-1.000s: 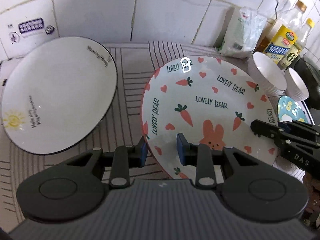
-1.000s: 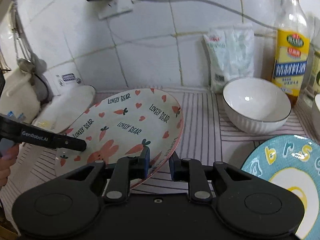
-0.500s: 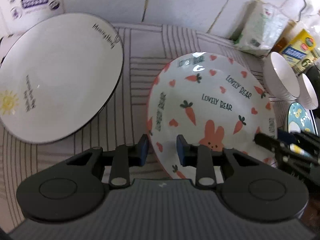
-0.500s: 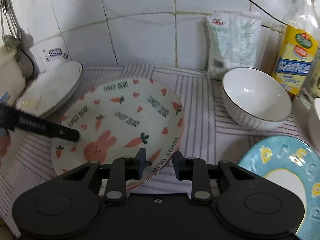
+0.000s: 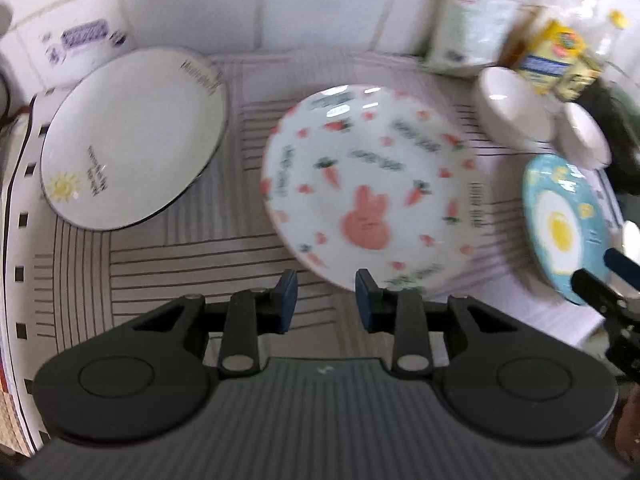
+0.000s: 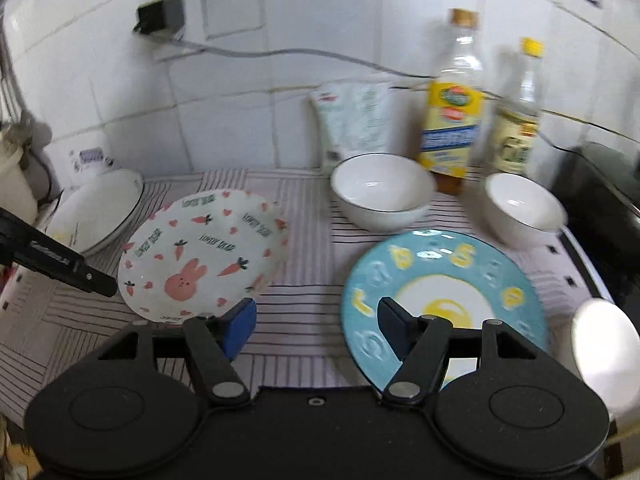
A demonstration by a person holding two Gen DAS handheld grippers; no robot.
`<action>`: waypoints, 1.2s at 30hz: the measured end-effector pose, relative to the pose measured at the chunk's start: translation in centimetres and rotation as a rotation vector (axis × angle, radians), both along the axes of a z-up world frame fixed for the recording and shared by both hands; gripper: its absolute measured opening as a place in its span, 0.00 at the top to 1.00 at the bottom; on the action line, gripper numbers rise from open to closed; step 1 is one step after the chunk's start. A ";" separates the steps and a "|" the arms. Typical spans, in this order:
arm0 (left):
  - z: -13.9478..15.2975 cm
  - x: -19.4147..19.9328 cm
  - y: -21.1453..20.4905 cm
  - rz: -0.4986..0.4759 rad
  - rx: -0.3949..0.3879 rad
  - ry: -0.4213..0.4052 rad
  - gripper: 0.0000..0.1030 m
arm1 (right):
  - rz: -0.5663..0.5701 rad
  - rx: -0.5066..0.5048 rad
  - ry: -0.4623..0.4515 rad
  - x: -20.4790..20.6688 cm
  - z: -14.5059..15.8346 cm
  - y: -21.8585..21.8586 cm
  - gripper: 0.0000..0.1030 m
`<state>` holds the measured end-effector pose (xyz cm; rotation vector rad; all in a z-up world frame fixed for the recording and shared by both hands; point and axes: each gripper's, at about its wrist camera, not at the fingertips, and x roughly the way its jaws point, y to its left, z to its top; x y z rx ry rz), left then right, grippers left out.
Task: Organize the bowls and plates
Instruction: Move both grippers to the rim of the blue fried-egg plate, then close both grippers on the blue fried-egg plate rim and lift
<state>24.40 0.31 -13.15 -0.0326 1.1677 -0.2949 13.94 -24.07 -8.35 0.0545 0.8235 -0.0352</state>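
White rabbit-and-carrot plate [image 6: 202, 252] flat on striped cloth [image 6: 308, 208], both claws spread, empty.

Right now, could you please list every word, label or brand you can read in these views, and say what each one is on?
"LOVELY BEAR": printed several times on the bunny plate, clearest in the right wrist view.
Yellow raised letters, one an "S": rim of the blue egg plate; the rest are not legible as a word.
Black script on the white sun plate: blurred.
White lettering on the left hand-held gripper: blurred.
Labels on the oil bottle, second bottle, white bag and wall sticker: blurred.
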 end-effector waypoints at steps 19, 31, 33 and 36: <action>3.3 -2.4 -13.9 -0.316 -0.087 -0.212 0.25 | -0.294 -0.021 -0.213 -8.2 -0.1 -6.5 0.16; -4.0 1.1 -20.2 -0.385 -0.073 -0.249 0.18 | -0.432 0.061 -0.220 -6.4 -7.4 -9.9 0.23; -4.5 2.1 -20.8 -0.404 -0.072 -0.231 0.20 | -0.458 0.070 -0.210 -6.0 -8.3 -10.2 0.34; -4.8 3.4 -21.5 -0.418 -0.078 -0.207 0.26 | -0.484 0.116 -0.205 -5.7 -9.1 -10.7 0.40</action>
